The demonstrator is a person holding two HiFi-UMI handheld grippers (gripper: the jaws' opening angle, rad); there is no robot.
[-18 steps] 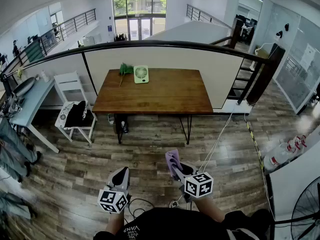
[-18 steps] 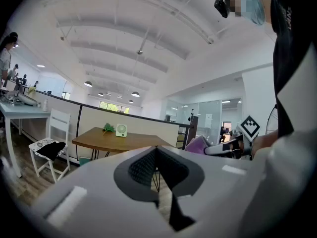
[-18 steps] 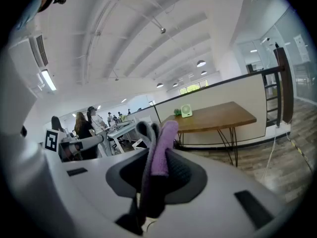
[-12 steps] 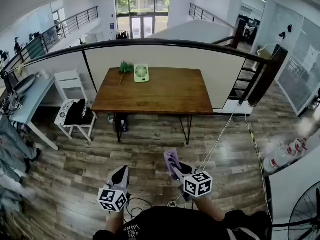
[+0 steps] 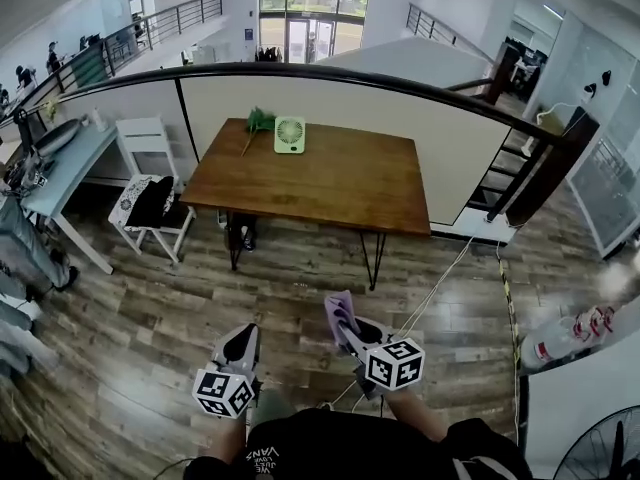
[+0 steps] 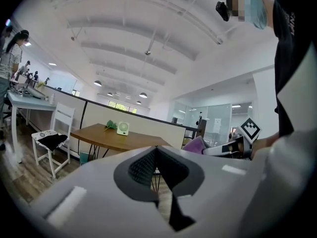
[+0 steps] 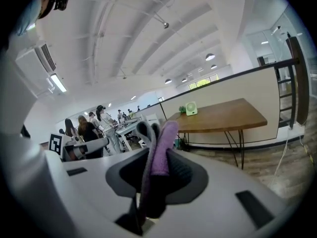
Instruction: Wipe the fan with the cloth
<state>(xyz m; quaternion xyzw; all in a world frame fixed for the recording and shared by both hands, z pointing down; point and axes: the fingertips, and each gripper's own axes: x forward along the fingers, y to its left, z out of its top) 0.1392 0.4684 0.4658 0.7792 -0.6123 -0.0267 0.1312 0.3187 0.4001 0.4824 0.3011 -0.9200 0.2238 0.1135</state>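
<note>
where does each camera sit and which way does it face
Head view: on the person's head, facing forward and steeply down at table and fan; shows left gripper, right gripper with cloth, torso.
Left gripper view: on the left gripper, facing the table along shut, empty jaws; shows the person's torso.
Right gripper view: on the right gripper, facing the table along jaws shut on the cloth.
Shared: all three show table and fan.

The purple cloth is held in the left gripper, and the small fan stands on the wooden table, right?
Wrong gripper: the purple cloth is held in the right gripper, as the right gripper view shows. The small fan does stand on the wooden table.
</note>
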